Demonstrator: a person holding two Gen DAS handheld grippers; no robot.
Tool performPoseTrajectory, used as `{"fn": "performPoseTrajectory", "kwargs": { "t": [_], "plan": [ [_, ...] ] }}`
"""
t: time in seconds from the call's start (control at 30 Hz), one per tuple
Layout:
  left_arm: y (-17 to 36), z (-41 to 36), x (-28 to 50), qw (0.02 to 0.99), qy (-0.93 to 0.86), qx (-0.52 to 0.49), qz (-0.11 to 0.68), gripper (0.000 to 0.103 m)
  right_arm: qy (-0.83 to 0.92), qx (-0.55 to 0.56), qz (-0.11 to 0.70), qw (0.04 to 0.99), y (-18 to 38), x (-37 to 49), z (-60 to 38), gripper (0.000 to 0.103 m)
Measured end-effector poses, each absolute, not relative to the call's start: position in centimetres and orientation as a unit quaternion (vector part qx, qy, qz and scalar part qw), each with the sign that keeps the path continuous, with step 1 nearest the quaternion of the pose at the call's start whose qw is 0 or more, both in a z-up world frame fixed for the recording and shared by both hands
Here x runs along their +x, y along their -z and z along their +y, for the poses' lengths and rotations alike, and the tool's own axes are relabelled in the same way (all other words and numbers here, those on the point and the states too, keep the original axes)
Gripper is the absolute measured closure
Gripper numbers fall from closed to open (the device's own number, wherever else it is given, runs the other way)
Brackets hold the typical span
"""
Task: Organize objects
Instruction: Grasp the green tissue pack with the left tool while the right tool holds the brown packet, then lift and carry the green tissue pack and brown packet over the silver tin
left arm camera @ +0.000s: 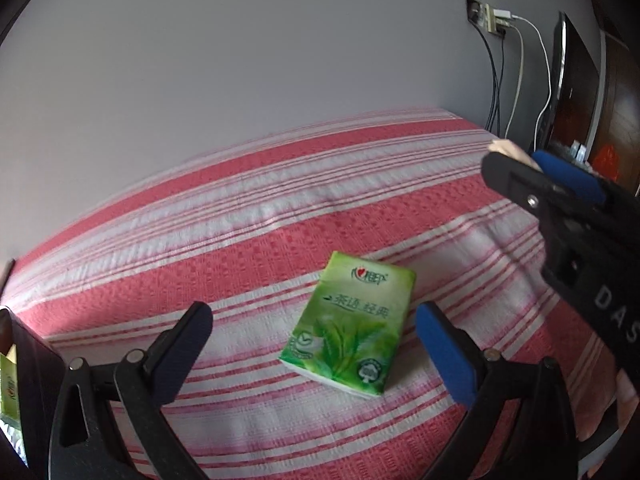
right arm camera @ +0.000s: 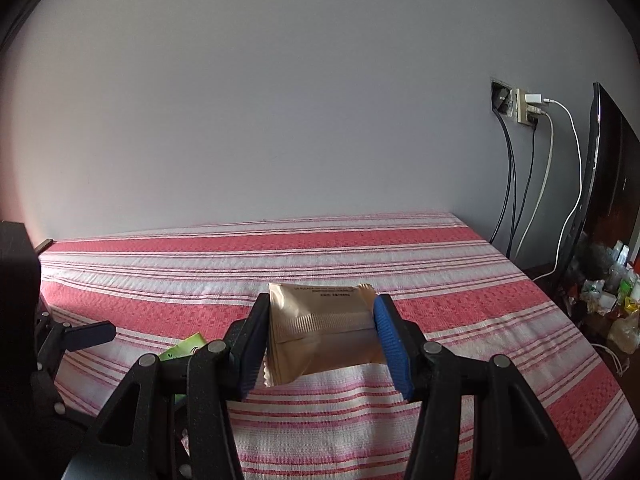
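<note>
Bare striped bedspread (left arm camera: 248, 216) lies open around the tissue pack (left arm camera: 348, 324), with the wall (left arm camera: 240, 60) behind and the right gripper (left arm camera: 516, 168) overhead at right.

Tissue pack (left arm camera: 347, 324) lying flat on the bed (left arm camera: 248, 216), between the spread fingers of the left hand-held gripper (left arm camera: 312, 328), right hand-held gripper (right arm camera: 320, 340) above the bed to its right, snack packet (right arm camera: 320, 332) between its fingers, wall (right arm camera: 280, 100) behind the bed, wall socket (right arm camera: 520, 106) and cables (right arm camera: 532, 184) at the far right.

White letters "DAS" are read on the black plastic right gripper body (left arm camera: 600, 280), Chinese characters "茶语 经典" on the green plastic tissue pack (left arm camera: 348, 326); print on the tan foil snack packet (right arm camera: 320, 332) is illegible.
</note>
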State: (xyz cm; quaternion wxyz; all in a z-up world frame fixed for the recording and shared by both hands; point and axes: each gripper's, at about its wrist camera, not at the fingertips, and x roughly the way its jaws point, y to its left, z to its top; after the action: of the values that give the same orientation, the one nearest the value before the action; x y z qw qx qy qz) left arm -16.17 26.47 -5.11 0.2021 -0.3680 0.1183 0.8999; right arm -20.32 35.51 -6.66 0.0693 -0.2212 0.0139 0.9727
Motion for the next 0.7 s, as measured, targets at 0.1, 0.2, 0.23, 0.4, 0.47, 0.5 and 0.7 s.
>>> {"fn": "performPoseTrajectory", "kwargs": {
  "t": [0.1,0.2,0.23,0.4,0.47,0.5,0.7],
  "plan": [
    [5.5,26.7,-16.7,0.215,-0.890,-0.385,0.114,0.002,-0.973,-0.220,0.010,0.071,6.7,-20.3,35.4,0.048],
    [5.7,27.0,-16.5,0.222,-0.886,-0.388,0.120,0.008,-0.973,-0.220,0.006,0.074,6.7,-20.2,35.1,0.048],
    [5.8,27.2,-16.3,0.224,-0.886,-0.385,0.126,0.010,-0.973,-0.220,0.005,0.074,6.7,-20.2,35.0,0.048],
    [6.2,27.7,-16.1,0.233,-0.879,-0.393,0.137,0.049,-0.974,-0.215,0.001,0.073,6.7,-20.1,34.9,0.048],
    [6.2,27.1,-16.4,0.229,-0.880,-0.398,0.118,0.050,-0.974,-0.213,0.000,0.073,6.6,-19.9,34.9,0.048],
    [6.1,26.8,-16.4,0.228,-0.882,-0.397,0.113,0.050,-0.975,-0.211,-0.003,0.072,6.6,-19.8,34.8,0.048],
    [5.1,25.0,-16.1,0.196,-0.903,-0.371,0.088,0.050,-0.978,-0.197,-0.010,0.070,6.5,-19.5,34.2,0.048]
  ]
}}
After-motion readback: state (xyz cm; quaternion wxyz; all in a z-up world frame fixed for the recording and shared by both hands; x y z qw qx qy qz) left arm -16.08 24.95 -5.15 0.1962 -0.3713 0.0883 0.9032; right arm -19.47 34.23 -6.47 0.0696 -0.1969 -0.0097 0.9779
